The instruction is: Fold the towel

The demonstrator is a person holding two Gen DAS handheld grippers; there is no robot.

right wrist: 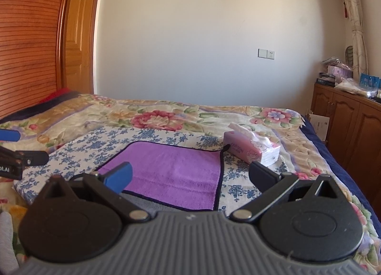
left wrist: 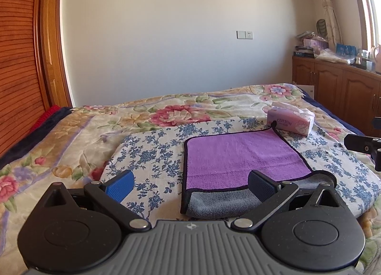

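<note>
Far left: wooden headboard point(left wrist: 19, 72), floral quilt point(left wrist: 59, 137) over the bed. Left gripper point(left wrist: 189, 185) spread wide, nothing between the fingers, hovering above the near-left part of the blue-flowered cloth point(left wrist: 152, 153). Center: purple towel point(left wrist: 240, 158) lying flat on that cloth, black-trimmed, near edge turned over to show the grey underside point(left wrist: 221, 203). Looks like a fold barely started, or possibly just a flipped hem; near edge partly hidden behind the gripper body, hard to call. No completed fold visible, far corners undisturbed, hanging loop at the far-right corner. Right of towel: pink tissue pack point(left wrist: 289, 121), just beside the far-right corner, apparently not touching. Right gripper point(right wrist: 189, 176) also wide apart and empty, over the towel's near-right side. Far right: wooden cabinet point(right wrist: 352, 127) with clutter on top. Remaining: grab near corners, bring across, flatten, likely repeat.
</note>
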